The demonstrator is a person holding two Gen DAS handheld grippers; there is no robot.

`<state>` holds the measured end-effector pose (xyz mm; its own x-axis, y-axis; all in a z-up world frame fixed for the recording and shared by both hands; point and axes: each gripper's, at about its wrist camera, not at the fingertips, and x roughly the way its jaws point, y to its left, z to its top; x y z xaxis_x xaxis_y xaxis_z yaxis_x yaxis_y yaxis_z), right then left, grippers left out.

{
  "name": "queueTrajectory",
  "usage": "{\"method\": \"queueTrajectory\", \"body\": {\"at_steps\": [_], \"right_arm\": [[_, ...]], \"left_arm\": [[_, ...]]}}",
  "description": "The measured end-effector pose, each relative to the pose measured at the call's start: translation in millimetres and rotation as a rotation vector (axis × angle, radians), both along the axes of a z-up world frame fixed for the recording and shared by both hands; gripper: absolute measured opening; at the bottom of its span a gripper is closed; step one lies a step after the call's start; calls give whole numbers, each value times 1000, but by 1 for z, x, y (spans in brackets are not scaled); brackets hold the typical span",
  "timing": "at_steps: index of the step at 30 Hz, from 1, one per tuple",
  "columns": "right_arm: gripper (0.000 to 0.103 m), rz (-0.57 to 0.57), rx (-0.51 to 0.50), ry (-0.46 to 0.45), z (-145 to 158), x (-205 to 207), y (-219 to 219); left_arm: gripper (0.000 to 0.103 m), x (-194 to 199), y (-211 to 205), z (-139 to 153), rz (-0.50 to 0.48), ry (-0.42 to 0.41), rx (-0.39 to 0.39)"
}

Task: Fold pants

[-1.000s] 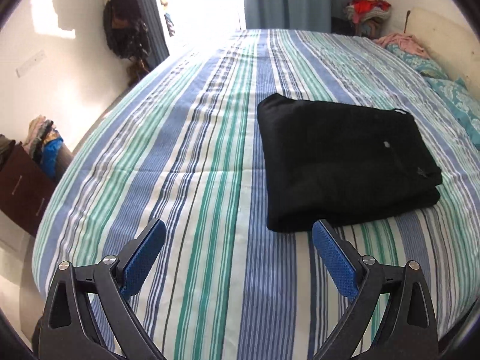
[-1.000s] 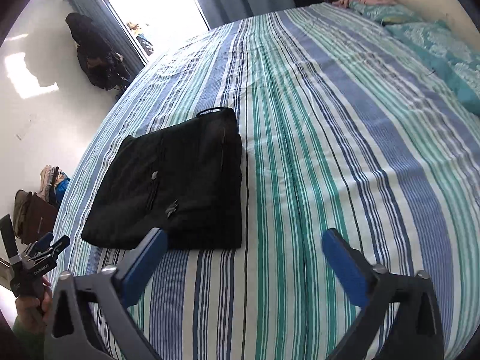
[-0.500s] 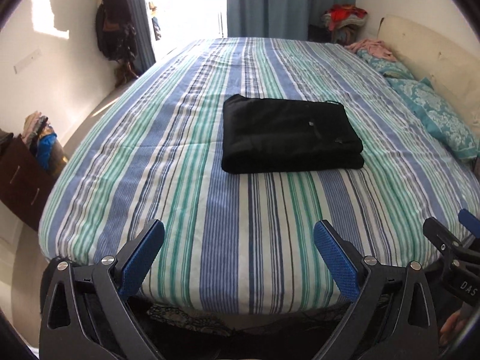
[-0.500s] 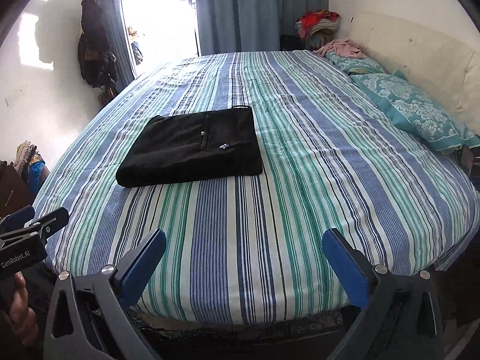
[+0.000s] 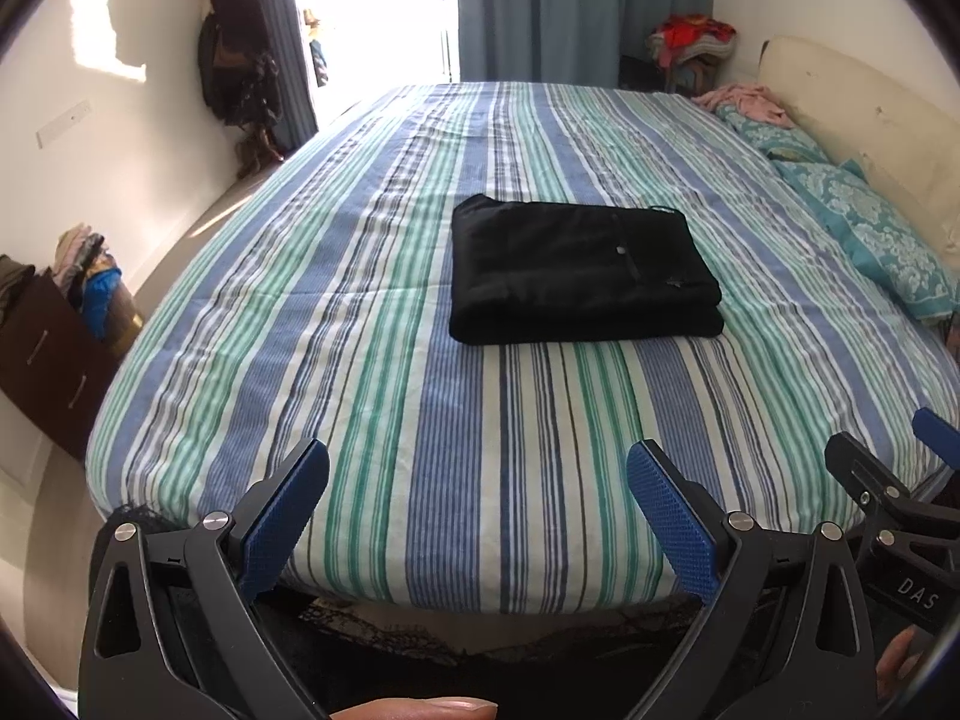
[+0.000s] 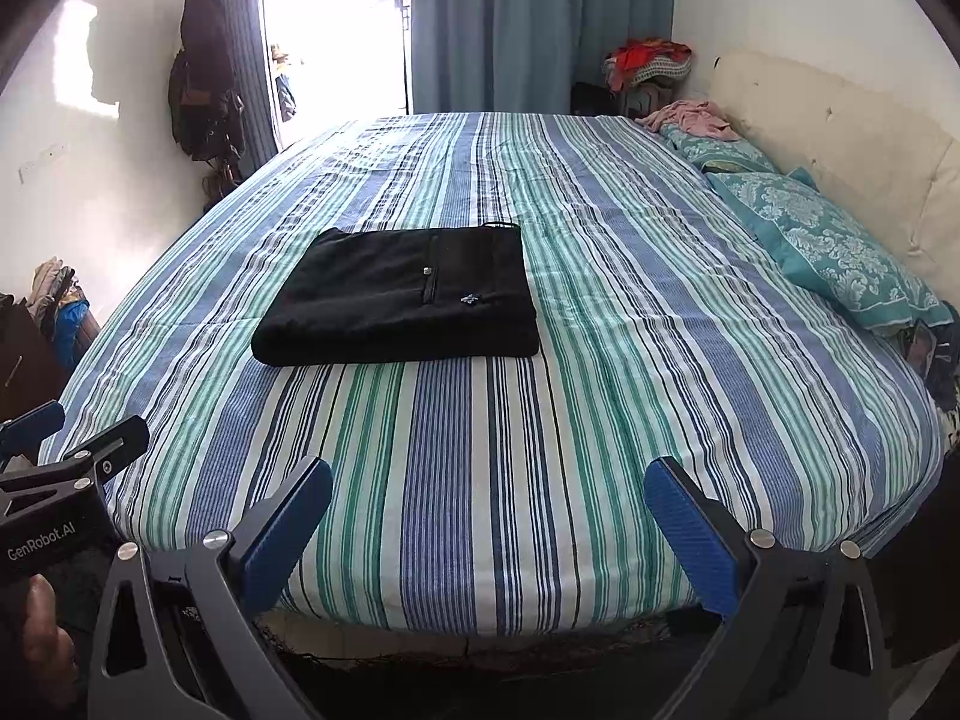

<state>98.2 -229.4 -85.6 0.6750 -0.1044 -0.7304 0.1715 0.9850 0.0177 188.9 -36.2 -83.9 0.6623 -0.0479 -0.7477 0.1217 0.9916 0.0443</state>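
Note:
The black pants lie folded into a flat rectangle on the striped bed; they also show in the right wrist view on the bed. My left gripper is open and empty, held off the bed's near edge, well short of the pants. My right gripper is open and empty, also back from the near edge. Each gripper shows at the edge of the other's view: the right one and the left one.
Teal patterned pillows and a cream headboard line the bed's right side. A dark drawer unit with clothes on it stands on the left. Curtains and a bright doorway are behind the bed.
Both grippers have drawn back from over the bed to beyond its near edge, so the folded pants look smaller and farther. The pants have not moved.

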Motion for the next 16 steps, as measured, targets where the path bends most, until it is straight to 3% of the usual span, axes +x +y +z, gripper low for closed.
{"method": "queueTrajectory", "body": {"at_steps": [16], "right_arm": [[103,-3,22,20,-5,-4,-2]], "left_arm": [[100,-4,-2,-3,4,1,4]]}}
